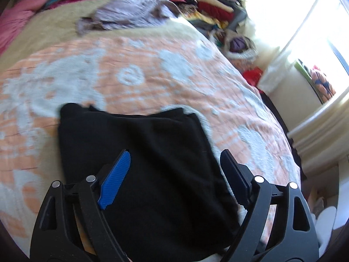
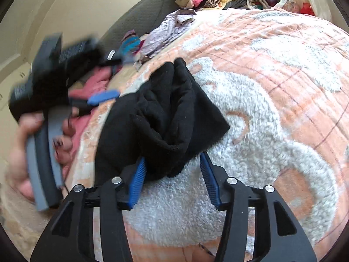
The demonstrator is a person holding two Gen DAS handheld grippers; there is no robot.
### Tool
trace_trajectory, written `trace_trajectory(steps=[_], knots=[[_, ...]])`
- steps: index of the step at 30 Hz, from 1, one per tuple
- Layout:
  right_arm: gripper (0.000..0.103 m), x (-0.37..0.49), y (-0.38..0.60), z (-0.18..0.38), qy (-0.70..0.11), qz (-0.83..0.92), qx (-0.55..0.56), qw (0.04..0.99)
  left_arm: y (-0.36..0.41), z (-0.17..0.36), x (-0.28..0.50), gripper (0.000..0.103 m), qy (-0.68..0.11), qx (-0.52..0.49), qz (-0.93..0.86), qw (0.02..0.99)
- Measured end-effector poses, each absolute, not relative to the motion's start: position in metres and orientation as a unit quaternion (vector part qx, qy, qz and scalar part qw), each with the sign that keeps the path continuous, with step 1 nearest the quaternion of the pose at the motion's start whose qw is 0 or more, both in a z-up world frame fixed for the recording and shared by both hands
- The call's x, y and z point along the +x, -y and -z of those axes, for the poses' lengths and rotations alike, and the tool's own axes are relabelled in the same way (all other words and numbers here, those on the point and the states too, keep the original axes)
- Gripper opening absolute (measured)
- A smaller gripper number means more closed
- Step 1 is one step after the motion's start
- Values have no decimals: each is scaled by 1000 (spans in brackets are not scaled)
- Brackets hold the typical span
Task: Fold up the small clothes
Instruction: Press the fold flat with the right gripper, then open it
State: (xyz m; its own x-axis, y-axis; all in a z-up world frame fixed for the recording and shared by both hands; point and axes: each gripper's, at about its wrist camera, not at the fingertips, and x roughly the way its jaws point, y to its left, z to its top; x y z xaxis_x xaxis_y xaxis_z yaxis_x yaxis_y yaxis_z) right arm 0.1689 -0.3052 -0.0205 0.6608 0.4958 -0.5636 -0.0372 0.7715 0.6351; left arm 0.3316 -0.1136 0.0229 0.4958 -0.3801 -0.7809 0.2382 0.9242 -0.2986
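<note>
A black garment (image 1: 139, 152) lies folded on the orange and white bedspread (image 1: 152, 74). My left gripper (image 1: 176, 159) hovers over its near part with the jaws wide open and nothing between the pads. In the right wrist view the same black garment (image 2: 165, 118) lies bunched in a heap. My right gripper (image 2: 172, 163) is open, its blue pads on either side of the garment's near edge. The left gripper (image 2: 102, 97) shows blurred at the left, held by a hand.
A crumpled lilac garment (image 1: 130, 13) lies at the far side of the bed. A pile of folded and loose clothes (image 1: 209, 2) sits beyond it, with a basket (image 1: 240, 48) at the bed's right edge. A bright window (image 1: 294, 17) is at the right.
</note>
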Motion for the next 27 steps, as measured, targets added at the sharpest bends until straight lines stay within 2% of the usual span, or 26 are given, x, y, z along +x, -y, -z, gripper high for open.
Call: trace_trajectory(steps=[2, 3, 13, 15, 17, 19, 20, 21, 24, 27], knots=[[64, 177, 311, 12, -379, -176, 310, 854, 95, -23, 324, 77, -457, -73, 163, 871], [66, 185, 315, 6, -378, -183, 315, 851, 85, -21, 318, 77, -452, -70, 150, 877], [69, 270, 292, 1, -471, -213, 243, 821, 58, 8, 288, 77, -458, -44, 118, 880], [64, 280, 288, 2, -476, -215, 240, 818, 60, 12, 285, 77, -456, -37, 118, 882], [54, 287, 283, 2, -480, -212, 229, 820, 61, 14, 283, 77, -455, -34, 119, 882], [48, 285, 278, 0, -478, -212, 216, 824, 62, 15, 282, 78, -454, -31, 119, 883], [35, 290, 276, 0, -477, -209, 207, 828, 62, 15, 283, 78, -454, -32, 120, 882], [27, 292, 273, -2, -476, -209, 192, 833, 62, 16, 282, 78, -455, -34, 120, 882], [21, 294, 270, -17, -452, -221, 153, 851, 63, 16, 281, 78, -454, -38, 121, 882], [20, 297, 268, -38, -423, -227, 118, 869, 66, 12, 278, 78, -448, -39, 126, 884]])
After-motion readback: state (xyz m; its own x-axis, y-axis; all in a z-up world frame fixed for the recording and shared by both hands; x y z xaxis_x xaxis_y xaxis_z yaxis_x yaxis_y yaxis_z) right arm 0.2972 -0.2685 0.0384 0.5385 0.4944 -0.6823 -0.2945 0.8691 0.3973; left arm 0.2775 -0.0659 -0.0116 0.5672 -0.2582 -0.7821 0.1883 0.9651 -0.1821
